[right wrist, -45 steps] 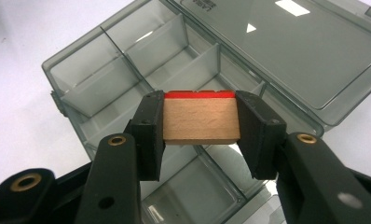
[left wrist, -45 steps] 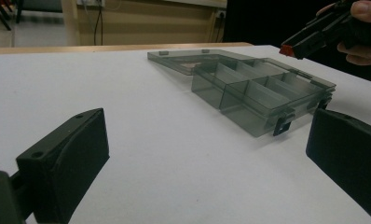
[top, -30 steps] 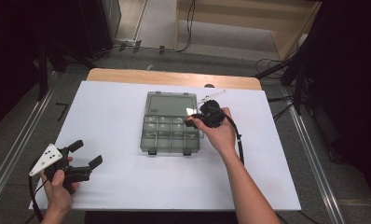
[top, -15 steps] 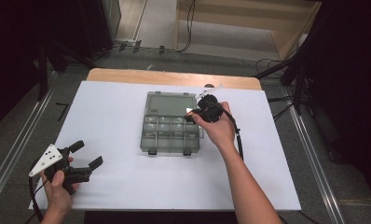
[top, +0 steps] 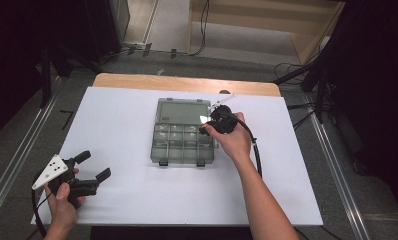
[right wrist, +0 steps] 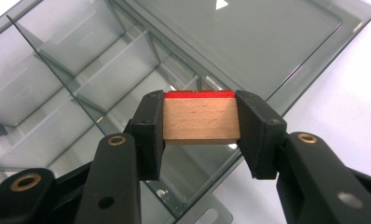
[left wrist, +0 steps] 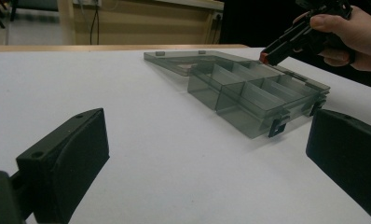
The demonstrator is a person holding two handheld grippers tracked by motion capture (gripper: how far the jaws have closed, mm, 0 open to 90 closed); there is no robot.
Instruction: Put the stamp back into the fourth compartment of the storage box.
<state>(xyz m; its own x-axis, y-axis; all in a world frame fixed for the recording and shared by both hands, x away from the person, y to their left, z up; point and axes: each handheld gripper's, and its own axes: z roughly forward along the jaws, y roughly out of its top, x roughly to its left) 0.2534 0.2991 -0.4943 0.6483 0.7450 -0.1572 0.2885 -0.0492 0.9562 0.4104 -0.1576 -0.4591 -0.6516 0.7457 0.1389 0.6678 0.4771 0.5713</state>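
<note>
Near the tabletop's [top: 117, 115] front-left corner, 1 left gripper [top: 89, 167] rests with jaws spread wide, unmoved. Mid-tabletop lies 1 open smoky organizer box [top: 182, 131]. Over its right edge, 1 right gripper [right wrist: 200, 122] clamps 1 red-topped wooden block [right wrist: 201, 117], barely shifted.

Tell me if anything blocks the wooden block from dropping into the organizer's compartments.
Nothing visible does. The right gripper holds the wooden block over the open organizer box; its lid lies folded back flat, and the compartments in view below look empty.
</note>
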